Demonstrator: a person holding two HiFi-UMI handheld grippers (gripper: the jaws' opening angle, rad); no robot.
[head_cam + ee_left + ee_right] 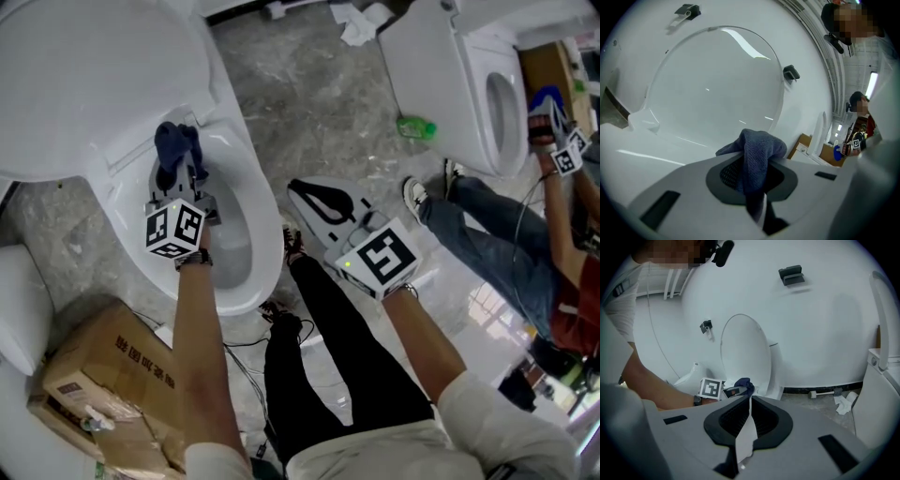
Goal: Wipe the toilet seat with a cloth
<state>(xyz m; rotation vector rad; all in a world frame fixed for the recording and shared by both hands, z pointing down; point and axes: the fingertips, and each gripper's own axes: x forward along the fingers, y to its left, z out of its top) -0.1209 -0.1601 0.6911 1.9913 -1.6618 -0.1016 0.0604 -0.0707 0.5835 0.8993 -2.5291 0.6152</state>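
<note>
The dark blue cloth [172,143] is bunched at the tips of my left gripper [187,169], which is shut on it. It sits at the back of the white toilet seat [265,216], just below the raised lid [94,75]. In the left gripper view the cloth [757,150] bulges out over the closed jaws, with the lid [717,84] filling the background. My right gripper [314,199] hangs over the floor to the right of the bowl, shut and empty. In the right gripper view its jaws [749,427] stand together, pointing at the toilet and the cloth [744,384].
A cardboard box [103,375] lies at the lower left beside the toilet. A second toilet [487,89] stands at the upper right, with another person [506,244] at it. A green bottle [415,127] and crumpled paper [361,23] lie on the marble floor.
</note>
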